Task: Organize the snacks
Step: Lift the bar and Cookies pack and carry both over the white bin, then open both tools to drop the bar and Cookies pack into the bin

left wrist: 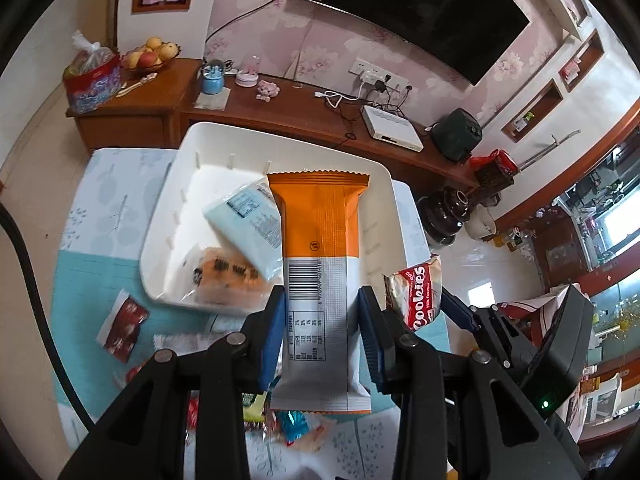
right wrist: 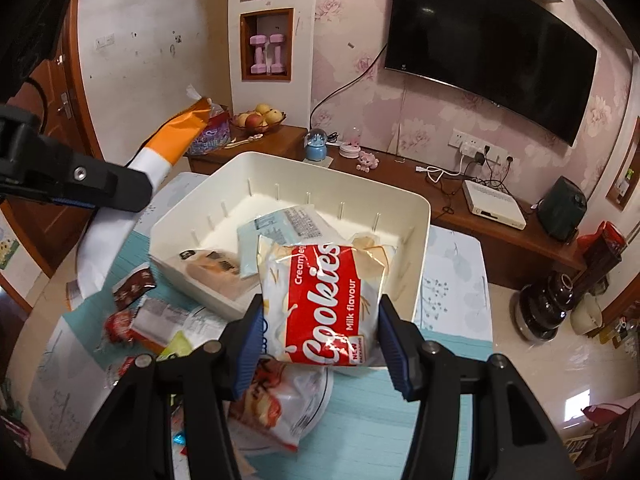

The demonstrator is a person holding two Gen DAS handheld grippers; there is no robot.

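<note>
My left gripper (left wrist: pixel 322 320) is shut on a long orange and white snack bar (left wrist: pixel 318 264), held above the near edge of the white bin (left wrist: pixel 188 136). My right gripper (right wrist: pixel 320 328) is shut on a red and white cookies pack (right wrist: pixel 320 300), held above the bin's near rim (right wrist: pixel 424 248). The bin holds a pale blue packet (left wrist: pixel 248 220) and an orange packet (left wrist: pixel 228 276). The cookies pack (left wrist: pixel 416 292) and right gripper show at the right in the left wrist view; the left gripper with the bar (right wrist: pixel 168 148) shows at the left in the right wrist view.
Loose snacks lie on the blue tablecloth in front of the bin: a dark red sachet (left wrist: pixel 122 324), a red-wrapped candy (right wrist: pixel 120 326), a large clear bag (right wrist: pixel 280 404). Behind stands a wooden TV bench (left wrist: pixel 280 108) with a fruit bowl (left wrist: pixel 150 58), a router and cables.
</note>
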